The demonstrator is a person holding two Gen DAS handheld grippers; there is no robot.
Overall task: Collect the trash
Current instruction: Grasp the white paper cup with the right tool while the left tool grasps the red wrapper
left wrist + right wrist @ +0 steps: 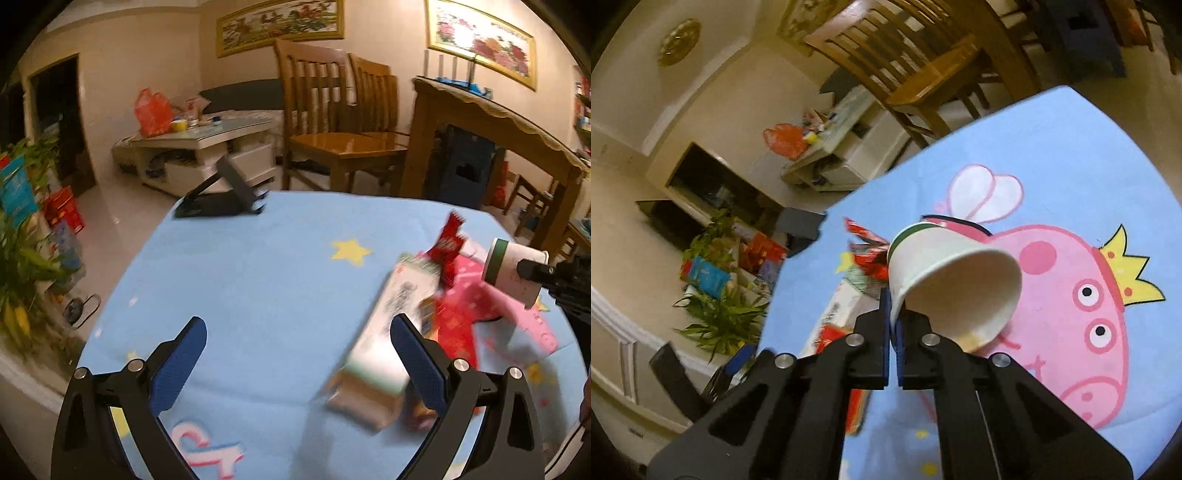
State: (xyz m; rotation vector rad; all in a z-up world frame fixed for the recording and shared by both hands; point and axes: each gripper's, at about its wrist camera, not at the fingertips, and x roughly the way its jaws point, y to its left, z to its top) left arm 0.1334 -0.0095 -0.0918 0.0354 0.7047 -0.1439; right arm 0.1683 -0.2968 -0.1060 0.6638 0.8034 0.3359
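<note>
My right gripper is shut on the rim of a white paper cup with a green band, held tilted above the blue cloth; the cup also shows in the left wrist view. My left gripper is open and empty, low over the cloth. Just beside its right finger lies a white and brown carton. Red wrappers lie heaped beyond the carton, over the pink cartoon print.
The table wears a blue cartoon cloth. A black folding stand sits at its far edge. Wooden chairs, a wooden side table and a white coffee table stand beyond. Plants are on the left.
</note>
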